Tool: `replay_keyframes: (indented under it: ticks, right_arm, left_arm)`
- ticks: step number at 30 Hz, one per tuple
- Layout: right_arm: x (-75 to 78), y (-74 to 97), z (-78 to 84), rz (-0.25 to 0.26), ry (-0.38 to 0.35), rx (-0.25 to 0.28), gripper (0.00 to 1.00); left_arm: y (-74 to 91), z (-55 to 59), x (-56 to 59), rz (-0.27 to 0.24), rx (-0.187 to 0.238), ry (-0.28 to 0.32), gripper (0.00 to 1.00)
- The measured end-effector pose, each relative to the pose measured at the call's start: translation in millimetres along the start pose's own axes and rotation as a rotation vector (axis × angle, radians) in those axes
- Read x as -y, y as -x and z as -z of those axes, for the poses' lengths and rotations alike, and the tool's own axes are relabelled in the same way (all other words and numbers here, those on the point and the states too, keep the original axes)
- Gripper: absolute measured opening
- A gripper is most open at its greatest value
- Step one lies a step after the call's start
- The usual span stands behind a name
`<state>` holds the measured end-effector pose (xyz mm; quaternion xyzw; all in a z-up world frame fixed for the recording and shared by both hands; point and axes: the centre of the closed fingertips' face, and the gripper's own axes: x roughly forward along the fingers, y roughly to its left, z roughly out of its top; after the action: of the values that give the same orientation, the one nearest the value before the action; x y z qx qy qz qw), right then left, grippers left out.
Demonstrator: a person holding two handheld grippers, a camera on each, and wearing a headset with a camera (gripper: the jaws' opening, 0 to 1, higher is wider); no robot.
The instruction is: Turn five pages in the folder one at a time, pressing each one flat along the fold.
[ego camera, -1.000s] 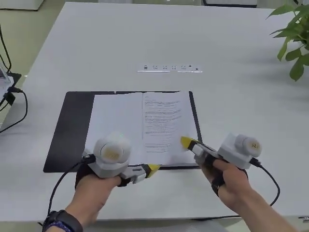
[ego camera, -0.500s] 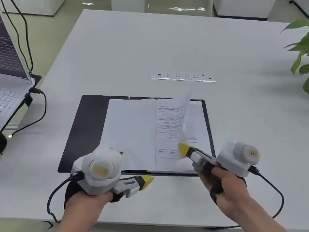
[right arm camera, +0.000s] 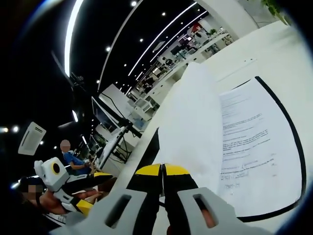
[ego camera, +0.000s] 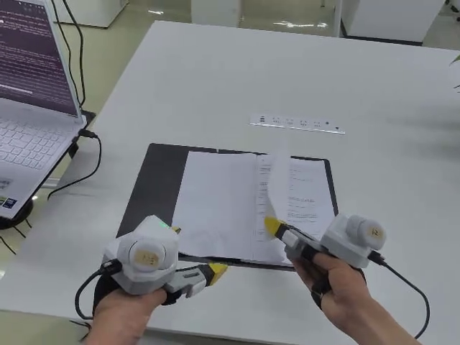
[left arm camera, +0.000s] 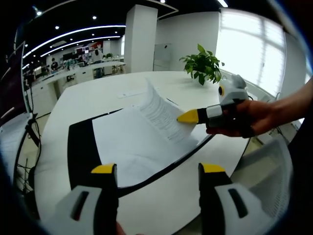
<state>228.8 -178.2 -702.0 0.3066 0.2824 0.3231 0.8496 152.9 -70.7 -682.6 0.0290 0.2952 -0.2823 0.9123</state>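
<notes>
Mid-turn, our right gripper (ego camera: 272,227) pinches the lifted page (ego camera: 279,175); next we swing it left across the folder (ego camera: 149,194). Our left gripper (left arm camera: 159,169) gapes empty.

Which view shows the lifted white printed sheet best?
Left gripper view: the lifted white printed sheet shows its text side, curled upward. Head view has it edge-on, blurred; right gripper view shows its back, close.

Open laptop (ego camera: 29,108) — power strip (ego camera: 297,123) — potted plant (left arm camera: 203,62).

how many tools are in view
2: the left tool open near the folder's front edge, the right tool shut on the lifted page over its right half.
</notes>
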Motion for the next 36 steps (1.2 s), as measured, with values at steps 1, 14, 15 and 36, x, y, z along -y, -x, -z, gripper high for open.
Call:
replay_keyframes:
  ticks: [1, 14, 15, 36]
  right_arm:
    - [-2.6, -3.3, 1.7, -0.003, 0.003, -0.006, 0.00]
    - [-31.5, -31.2, 25.1, -0.049, 0.007, -0.062, 0.00]
    - [-33.7, -32.5, 26.1, -0.052, 0.008, -0.065, 0.00]
    - [-67.1, -62.1, 56.9, -0.113, 0.023, -0.150, 0.00]
  left_arm:
    - [2.0, -0.9, -2.7, -0.004, 0.004, 0.001, 0.67]
    - [17.4, -1.7, -23.2, -0.038, 0.030, 0.036, 0.67]
    - [18.3, -1.7, -24.4, -0.040, 0.031, 0.037, 0.67]
    - [37.6, 7.5, -40.5, -0.089, 0.050, 0.082, 0.66]
